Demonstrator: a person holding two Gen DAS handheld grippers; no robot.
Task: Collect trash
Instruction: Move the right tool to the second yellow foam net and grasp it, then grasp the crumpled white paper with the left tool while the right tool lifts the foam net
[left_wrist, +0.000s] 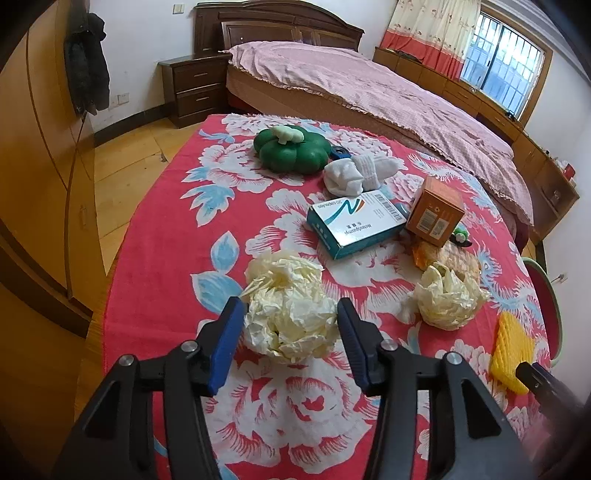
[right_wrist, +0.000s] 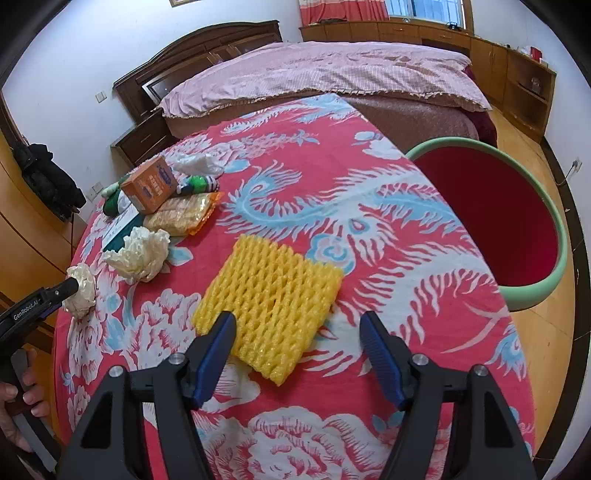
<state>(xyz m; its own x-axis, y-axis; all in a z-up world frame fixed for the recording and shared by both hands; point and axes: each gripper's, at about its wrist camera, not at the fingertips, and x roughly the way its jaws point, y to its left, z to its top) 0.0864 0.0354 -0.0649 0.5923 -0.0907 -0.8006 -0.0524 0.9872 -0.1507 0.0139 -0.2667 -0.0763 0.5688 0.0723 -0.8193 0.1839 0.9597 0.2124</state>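
Observation:
A crumpled cream paper ball (left_wrist: 290, 317) lies on the red floral cloth between the open fingers of my left gripper (left_wrist: 290, 314); the pads flank it, and I cannot tell if they touch. It also shows in the right wrist view (right_wrist: 81, 291). A second paper ball (left_wrist: 447, 299) lies to its right (right_wrist: 138, 254). A yellow foam net sleeve (right_wrist: 271, 306) lies flat just ahead of my open right gripper (right_wrist: 297, 325), its near edge between the fingers. It shows at the right edge of the left wrist view (left_wrist: 511, 354).
Further back stand a teal-white medicine box (left_wrist: 354, 225), an orange carton (left_wrist: 436, 210), a snack packet (right_wrist: 184, 218), rolled white socks (left_wrist: 358, 171) and a green pumpkin toy (left_wrist: 291, 149). A green-rimmed red tub (right_wrist: 517, 218) stands beside the table's right edge. A bed lies behind.

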